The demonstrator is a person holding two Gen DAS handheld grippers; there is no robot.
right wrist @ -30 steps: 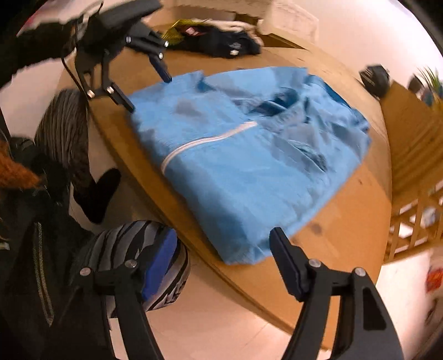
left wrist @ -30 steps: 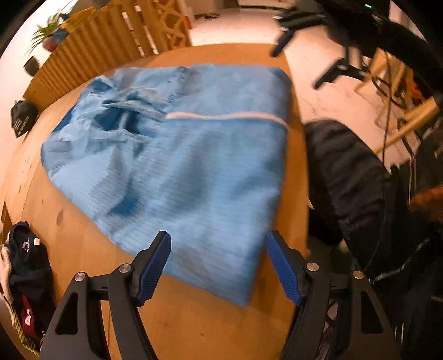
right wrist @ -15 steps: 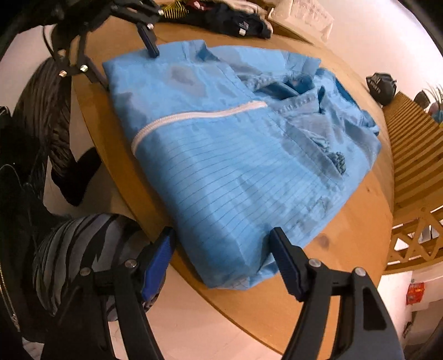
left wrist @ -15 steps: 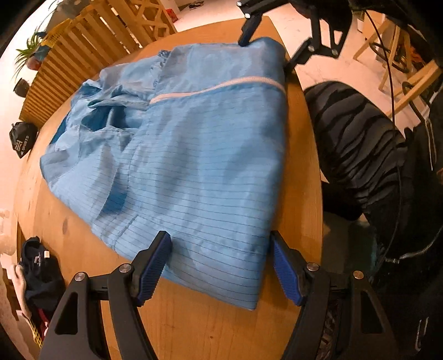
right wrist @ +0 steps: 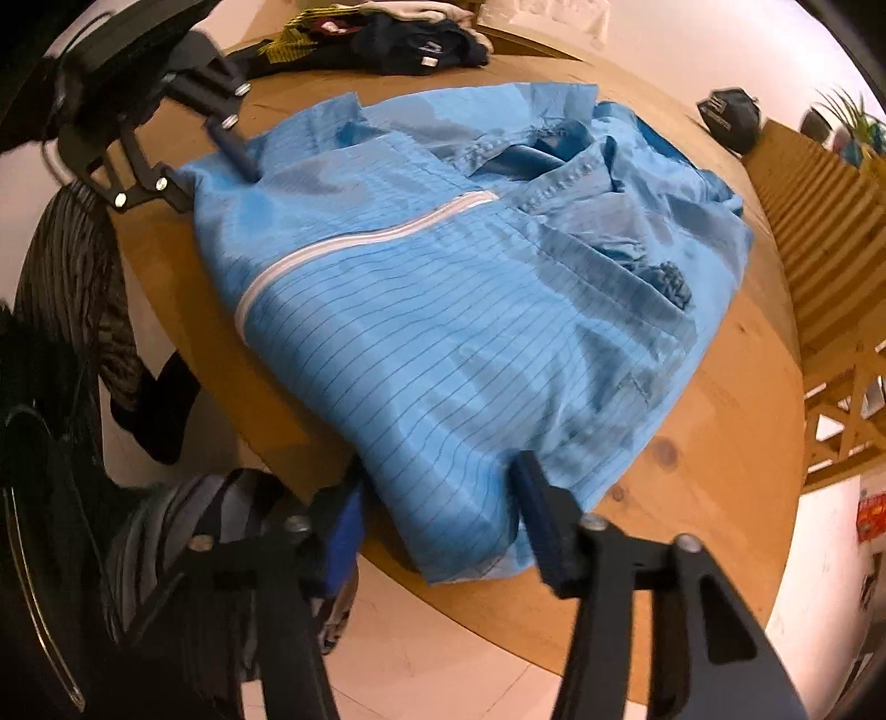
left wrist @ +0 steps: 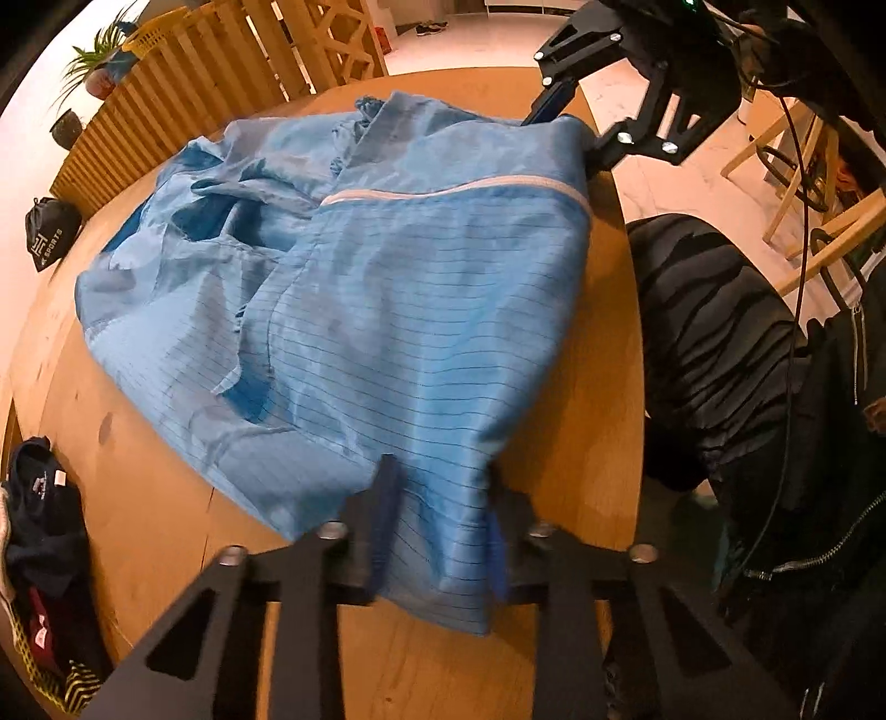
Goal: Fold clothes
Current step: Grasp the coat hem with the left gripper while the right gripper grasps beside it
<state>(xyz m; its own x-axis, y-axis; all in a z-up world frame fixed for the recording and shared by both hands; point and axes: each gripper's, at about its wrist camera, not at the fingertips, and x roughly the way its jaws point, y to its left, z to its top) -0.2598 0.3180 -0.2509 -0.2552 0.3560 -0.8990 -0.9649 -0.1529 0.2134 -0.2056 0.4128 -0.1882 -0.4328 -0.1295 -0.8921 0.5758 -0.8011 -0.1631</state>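
Both tongs have come down onto the near edge of the blue garment [left wrist: 387,310] since half a second back, when they stood wide apart over the cloth without touching it.

Left tongs [left wrist: 440,531]: jaws closing, one corner of the hem between them. Fabric is bunched and drawn in between the blue pads, so I read this as a pinch already made or very nearly made.

Right tongs [right wrist: 443,515]: jaws also closing, the other hem corner between them, at the counter's edge. Wider gap here than on the left; the cloth folds up against the right-hand pad, but I cannot tell whether the far pad presses on it.

Garment position: spread flat over the round wooden counter [left wrist: 554,653], white zip [right wrist: 354,243] running across it, collar and sleeves rumpled at the far side. The edge nearest me lies along the counter's rim. A pile of dark clothes [right wrist: 410,44] sits apart at the counter's far side.

Meaning for the task: the approach is over and the grasp step is under way. With both hem corners taken, I judge the next move to be lifting the hem and carrying it toward the collar. Risk: the right corner slips free if lifted before that pinch is complete.
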